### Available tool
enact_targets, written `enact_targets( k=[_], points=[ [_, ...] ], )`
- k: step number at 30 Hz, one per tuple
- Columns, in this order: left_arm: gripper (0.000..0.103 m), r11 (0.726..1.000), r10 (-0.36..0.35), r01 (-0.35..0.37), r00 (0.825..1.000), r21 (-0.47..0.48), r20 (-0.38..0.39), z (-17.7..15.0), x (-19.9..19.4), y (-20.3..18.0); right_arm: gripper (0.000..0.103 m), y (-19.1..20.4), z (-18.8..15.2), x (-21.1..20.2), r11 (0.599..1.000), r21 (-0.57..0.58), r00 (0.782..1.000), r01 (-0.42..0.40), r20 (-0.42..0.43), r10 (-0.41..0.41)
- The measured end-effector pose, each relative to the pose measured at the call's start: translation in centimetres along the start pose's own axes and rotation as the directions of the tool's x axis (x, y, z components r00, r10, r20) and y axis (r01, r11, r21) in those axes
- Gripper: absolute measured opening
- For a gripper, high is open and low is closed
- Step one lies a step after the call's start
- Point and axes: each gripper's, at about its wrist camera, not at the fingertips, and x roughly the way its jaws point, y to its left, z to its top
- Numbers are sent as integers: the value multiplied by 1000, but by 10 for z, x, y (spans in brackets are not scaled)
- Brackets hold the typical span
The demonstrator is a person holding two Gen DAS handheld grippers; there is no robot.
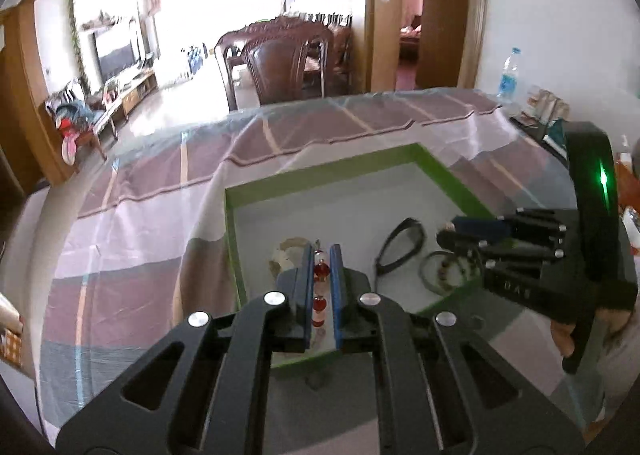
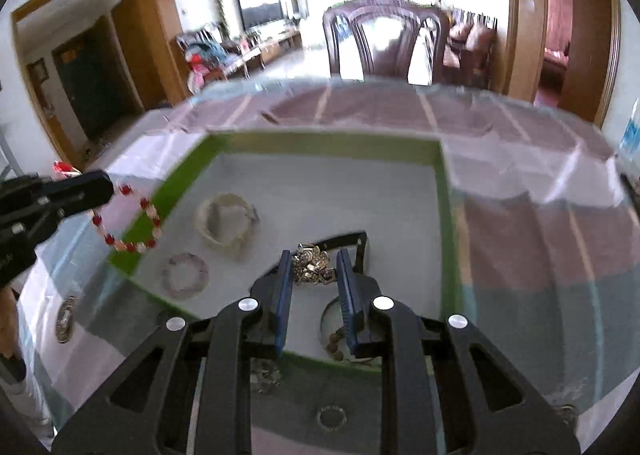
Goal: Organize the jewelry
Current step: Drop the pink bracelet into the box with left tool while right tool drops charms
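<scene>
My left gripper [image 1: 322, 251] is shut on a bracelet of red and pale pink beads [image 1: 320, 287]. In the right wrist view the left gripper [image 2: 105, 187] holds that bracelet [image 2: 128, 225], and its loop hangs over the left rim of the green-edged box [image 2: 448, 215]. My right gripper [image 2: 314, 255] is shut on a bunched silvery metal bracelet [image 2: 312, 266], lifted over the box's white floor. From the left wrist view the right gripper [image 1: 451, 231] hovers over the box's right side [image 1: 452, 183].
Inside the box lie a pale bangle [image 2: 226, 225], a pinkish ring bangle [image 2: 185, 276], a black band [image 2: 346, 241] and a brown bead bracelet [image 2: 334, 339]. Loose pieces [image 2: 331, 417] sit on the striped tablecloth near me. A water bottle [image 1: 509, 75] stands far right; chairs stand beyond the table.
</scene>
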Motion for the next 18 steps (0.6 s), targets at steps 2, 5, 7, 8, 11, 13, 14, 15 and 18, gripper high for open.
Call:
enact_targets(
  k=[2, 5, 7, 8, 11, 13, 14, 15, 18],
  points=[
    [12, 1000, -8, 7, 1000, -27, -14, -1, 11, 6, 27, 2, -4, 12, 1000, -5, 999, 22, -28, -22],
    [49, 998, -16, 15, 1000, -62, -21, -5, 15, 14, 54, 6, -8, 8, 999, -11, 999, 31, -30, -32],
    [50, 998, -18, 16, 1000, -65, -19, -11, 10, 17, 54, 13, -13, -9, 999, -40, 1000, 29, 3, -29],
    [50, 998, -17, 16, 1000, -55, -23, -17, 6, 16, 54, 18, -17, -20, 997, -72, 1000, 23, 17, -22],
    [50, 999, -23, 22, 999, -23, -44, -34, -5, 9, 54, 29, -28, -41, 994, -113, 999, 0, 34, 4],
    [51, 999, -42, 43, 997, 12, -61, -48, -11, 2, 54, 36, -40, -47, 990, -134, 999, -40, -1, 40],
    [52, 997, -55, 58, 996, 48, -73, -59, -14, -6, 53, 39, -46, -46, 989, -140, 999, -52, -22, 50],
    [53, 995, -62, 67, 995, 72, -81, -65, -14, -11, 50, 43, -54, -43, 987, -150, 997, -57, -51, 50],
    [60, 991, -65, 79, 990, 110, -123, -85, -3, -19, 48, 50, -66, -20, 985, -162, 992, -52, -121, 33]
  ],
)
